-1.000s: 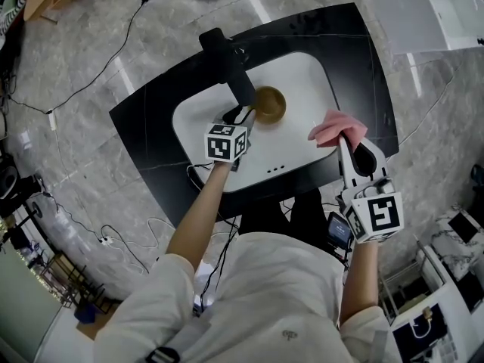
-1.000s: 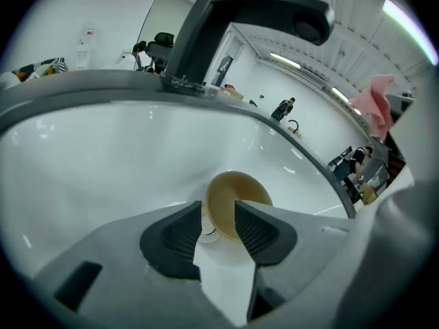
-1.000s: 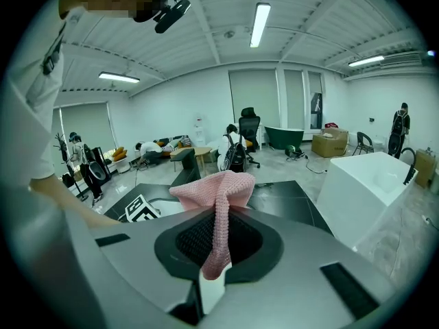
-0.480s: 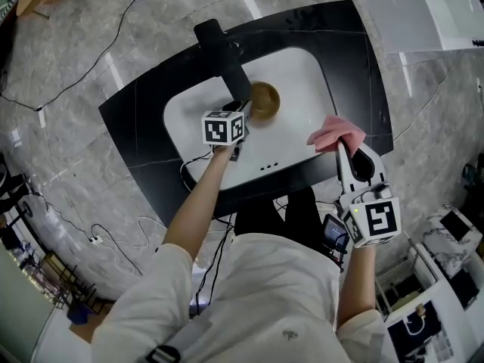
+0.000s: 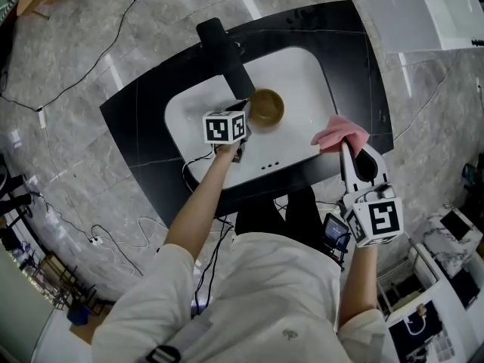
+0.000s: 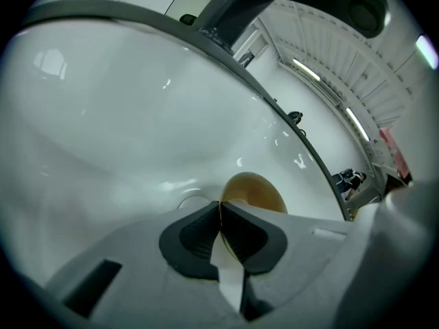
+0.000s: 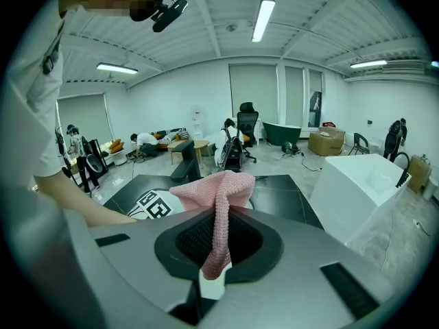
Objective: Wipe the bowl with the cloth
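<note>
A brown bowl [image 5: 268,107] sits in the white sink [image 5: 302,74]. My left gripper [image 5: 246,116] is at the bowl's left rim; its jaws have just been closing, and in the left gripper view they [image 6: 220,214] stand shut with the thin rim of the bowl [image 6: 259,189] between the pads. My right gripper [image 5: 344,145] hovers over the sink's right edge, shut on a pink knitted cloth [image 5: 339,132]. In the right gripper view the cloth [image 7: 218,187] hangs pinched between the jaws of that gripper [image 7: 218,247] and bunches above them.
A black faucet [image 5: 224,51] reaches over the sink from the back left. The sink is set in a black counter [image 5: 144,127]. Cables [image 5: 98,237] lie on the marble floor. A white tub [image 7: 363,184] and people stand farther off in the room.
The left gripper has sunk a little and come in against the bowl's left rim. The right gripper and the cloth have stayed where they were.
</note>
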Demonstrator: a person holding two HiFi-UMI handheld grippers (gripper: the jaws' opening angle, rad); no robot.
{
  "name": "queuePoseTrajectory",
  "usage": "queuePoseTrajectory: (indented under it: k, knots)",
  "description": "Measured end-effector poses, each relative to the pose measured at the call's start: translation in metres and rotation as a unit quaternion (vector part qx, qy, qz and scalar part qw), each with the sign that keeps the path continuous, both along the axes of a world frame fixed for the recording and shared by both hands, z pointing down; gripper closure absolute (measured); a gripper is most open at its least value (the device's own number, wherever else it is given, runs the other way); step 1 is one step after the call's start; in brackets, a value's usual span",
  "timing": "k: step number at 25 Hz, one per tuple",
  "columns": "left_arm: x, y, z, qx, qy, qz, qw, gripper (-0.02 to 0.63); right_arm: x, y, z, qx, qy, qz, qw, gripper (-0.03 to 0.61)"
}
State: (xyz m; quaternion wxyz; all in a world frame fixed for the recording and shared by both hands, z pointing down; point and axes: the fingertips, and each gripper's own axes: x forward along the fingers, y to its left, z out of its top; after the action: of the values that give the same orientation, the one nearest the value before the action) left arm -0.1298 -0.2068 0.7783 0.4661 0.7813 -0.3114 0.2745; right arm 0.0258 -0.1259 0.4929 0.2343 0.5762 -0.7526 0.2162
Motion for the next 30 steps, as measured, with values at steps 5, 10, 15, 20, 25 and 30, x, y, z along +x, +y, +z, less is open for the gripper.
queuePoseTrajectory:
  k: [5, 10, 15, 20, 25, 30]
  knots:
    - [0.002, 0.009, -0.014, -0.001, 0.003, -0.003, 1.0, 0.592, -0.001, -0.002, -0.005, 0.008, 0.0, 0.003, 1.0, 0.563]
    - [0.001, 0.024, -0.034, -0.019, 0.021, -0.023, 0.9993, 0.592, -0.001, -0.003, -0.016, 0.022, -0.001, 0.002, 1.0, 0.563]
    - [0.002, 0.039, -0.075, -0.011, 0.042, -0.02, 0.9988, 0.594, 0.0, -0.004, -0.038, 0.034, -0.003, -0.013, 0.999, 0.563]
    - [0.004, 0.047, -0.119, 0.021, 0.043, -0.039, 0.9981, 0.594, -0.005, -0.009, -0.073, 0.068, -0.014, -0.067, 0.995, 0.563]
    - [0.003, 0.067, -0.164, 0.043, 0.015, -0.08, 0.9958, 0.594, 0.001, -0.002, -0.107, 0.108, -0.034, -0.108, 0.988, 0.563]
    - [0.005, 0.091, -0.203, 0.058, -0.01, -0.139, 0.9885, 0.594, 0.003, 0.018, -0.12, 0.126, -0.075, -0.151, 0.978, 0.563]
